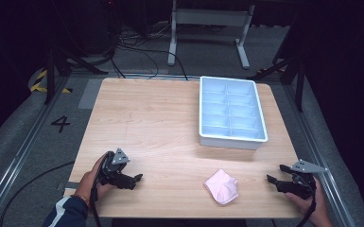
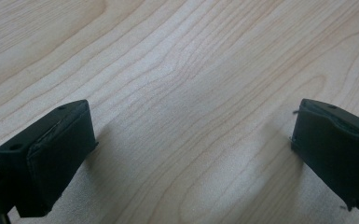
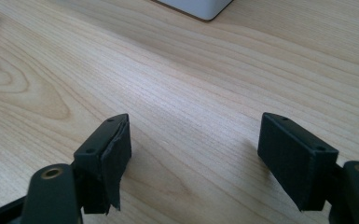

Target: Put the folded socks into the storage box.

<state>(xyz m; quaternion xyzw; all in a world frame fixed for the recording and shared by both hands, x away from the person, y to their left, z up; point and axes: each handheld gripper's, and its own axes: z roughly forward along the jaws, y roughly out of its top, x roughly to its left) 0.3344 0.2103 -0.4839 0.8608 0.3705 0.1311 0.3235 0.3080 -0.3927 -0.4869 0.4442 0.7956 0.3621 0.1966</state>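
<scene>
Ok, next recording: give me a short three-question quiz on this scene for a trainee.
1. True or false: the pink cloth lies inside the white divided tray.
2. Which claw is nearer the pink cloth? A) left claw B) right claw
3. In the two gripper views, what lies between each claw's jaws?

Key:
1. False. It lies on the wooden table, nearer the person than the tray and apart from it.
2. B. The cloth lies right of the table's middle, nearer the right claw.
3. Bare table; both claws stand open and hold nothing.
</scene>
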